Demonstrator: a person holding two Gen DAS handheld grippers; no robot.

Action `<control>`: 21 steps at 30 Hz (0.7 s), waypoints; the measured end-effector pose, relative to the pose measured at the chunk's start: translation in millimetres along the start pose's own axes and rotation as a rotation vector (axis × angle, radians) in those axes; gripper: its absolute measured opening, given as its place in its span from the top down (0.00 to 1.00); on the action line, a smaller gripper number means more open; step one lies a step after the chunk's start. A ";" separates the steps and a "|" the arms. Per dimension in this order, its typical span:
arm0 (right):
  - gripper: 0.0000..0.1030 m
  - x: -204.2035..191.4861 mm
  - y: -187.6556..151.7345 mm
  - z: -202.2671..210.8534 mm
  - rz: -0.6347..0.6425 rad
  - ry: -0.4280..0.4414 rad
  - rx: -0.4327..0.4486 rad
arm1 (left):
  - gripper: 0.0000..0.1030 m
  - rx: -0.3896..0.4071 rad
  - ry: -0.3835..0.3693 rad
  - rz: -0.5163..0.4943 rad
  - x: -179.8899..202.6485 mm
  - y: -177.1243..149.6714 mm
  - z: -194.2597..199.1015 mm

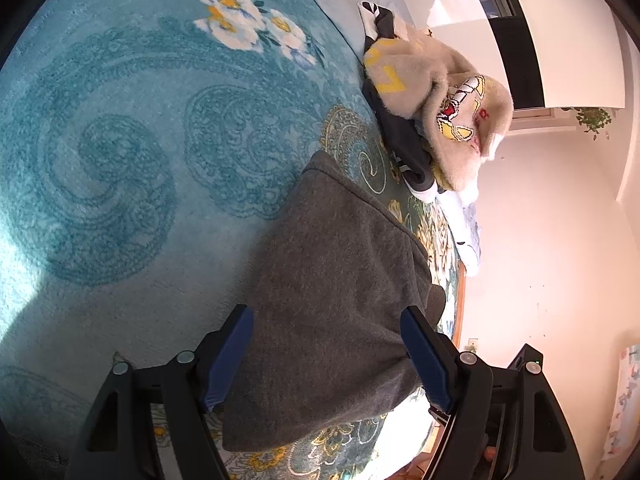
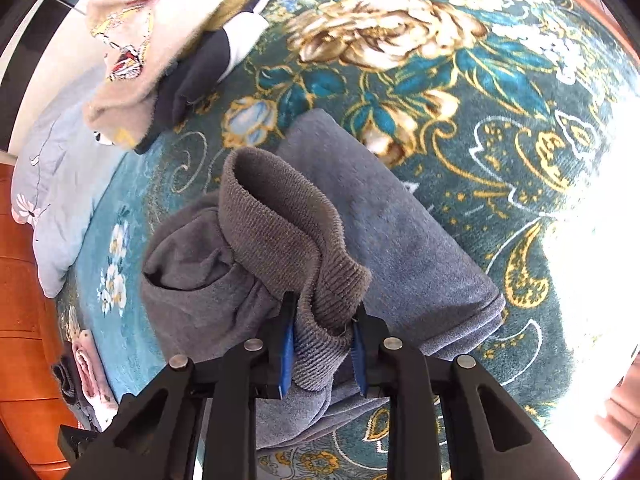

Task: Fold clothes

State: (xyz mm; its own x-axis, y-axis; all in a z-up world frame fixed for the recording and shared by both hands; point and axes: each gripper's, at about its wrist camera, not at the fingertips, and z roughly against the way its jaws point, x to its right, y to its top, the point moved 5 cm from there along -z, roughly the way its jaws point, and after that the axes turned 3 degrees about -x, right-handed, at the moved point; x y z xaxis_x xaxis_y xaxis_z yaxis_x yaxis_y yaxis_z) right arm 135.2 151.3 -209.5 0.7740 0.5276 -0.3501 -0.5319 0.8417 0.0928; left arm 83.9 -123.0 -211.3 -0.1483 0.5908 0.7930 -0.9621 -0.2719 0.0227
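Note:
A grey sweater (image 2: 400, 232) lies partly folded on the teal floral blanket (image 2: 500, 128). My right gripper (image 2: 322, 320) is shut on the sweater's ribbed cuff (image 2: 280, 224), which stands up above the folded body. In the left wrist view the same grey sweater (image 1: 336, 280) runs between the fingers of my left gripper (image 1: 328, 320). The jaws stand wide apart around the cloth without pinching it.
A pile of other clothes, with a beige fuzzy garment (image 1: 436, 92) over dark items (image 1: 404, 140), lies at the blanket's far side; it also shows in the right wrist view (image 2: 132, 52). A light blue pillow (image 2: 60, 184) and rolled small items (image 2: 88, 364) lie left. A white wall (image 1: 540, 240) is beyond the bed edge.

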 end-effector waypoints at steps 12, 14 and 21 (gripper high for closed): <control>0.77 23.7 12.1 -9.2 0.003 0.052 -0.012 | 0.23 -0.002 0.092 -0.001 -10.2 -1.8 -9.3; 0.77 23.7 15.5 -4.3 0.005 0.095 -0.007 | 0.23 0.011 0.114 0.001 -12.4 -2.1 -8.8; 0.77 49.5 25.7 6.7 -0.007 0.230 -0.001 | 0.23 -0.002 0.250 -0.037 -15.6 -9.7 -20.1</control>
State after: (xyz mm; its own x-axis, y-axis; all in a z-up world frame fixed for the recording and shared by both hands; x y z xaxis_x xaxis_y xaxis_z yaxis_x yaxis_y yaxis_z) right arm 162.2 199.8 -218.1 0.6788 0.4819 -0.5541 -0.5275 0.8449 0.0886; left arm 90.9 -114.3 -236.2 -0.1644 0.7700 0.6165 -0.9684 -0.2447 0.0474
